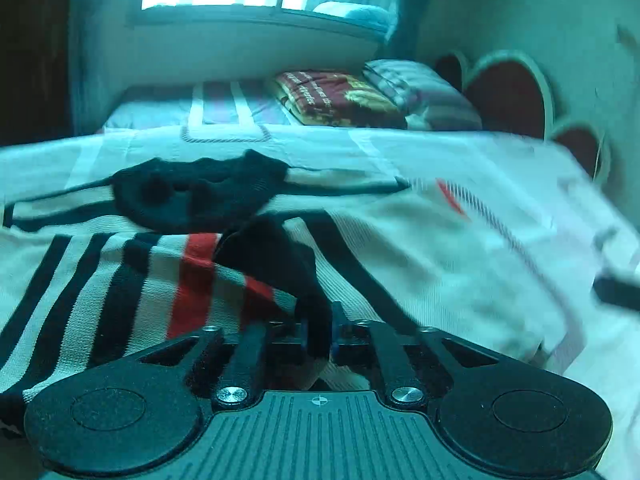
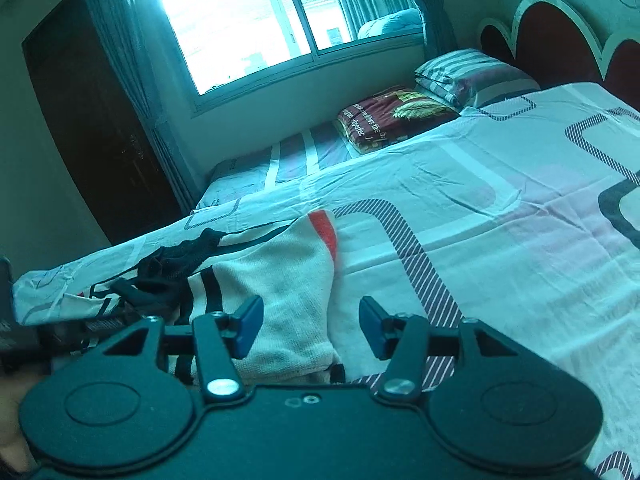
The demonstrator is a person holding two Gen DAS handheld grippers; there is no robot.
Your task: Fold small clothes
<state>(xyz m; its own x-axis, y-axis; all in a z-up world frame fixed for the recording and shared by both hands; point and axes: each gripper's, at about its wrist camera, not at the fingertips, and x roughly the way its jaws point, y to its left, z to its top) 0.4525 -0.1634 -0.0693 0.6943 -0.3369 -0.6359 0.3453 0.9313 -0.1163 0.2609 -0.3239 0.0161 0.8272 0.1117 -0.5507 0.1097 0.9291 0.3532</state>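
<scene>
A bedroom is shown, its bed (image 2: 480, 216) spread with a pale patterned sheet beneath a bright window (image 2: 248, 20), with a scalloped red headboard (image 2: 556, 32) set against the wall. On the near edge of the bed a cream sweater (image 1: 132, 264) with black and red stripes is laid out, and on top of it a small black garment (image 1: 200, 192) is seen bunched up. A strip of that same dark cloth, or of a second piece (which cannot be told), is drawn from the bunch down toward the left gripper (image 1: 320, 340), whose jaws are clamped together on it. The strip's long axis is run almost straight away from that gripper, so the bunch lies directly ahead of it and a little to its left.

The right gripper (image 2: 310, 328) is held with its blue-padded jaws wide apart and nothing between them, above the plain cream part of the sweater. From it the black garment lies ahead and well to the left, so the left gripper is judged the nearer by far.

Beyond the sweater, toward the window, a folded dark red blanket (image 2: 396, 116) is placed beside a striped pillow (image 2: 472, 76); pale lettering is printed on the blanket, but it cannot be read with confidence.
</scene>
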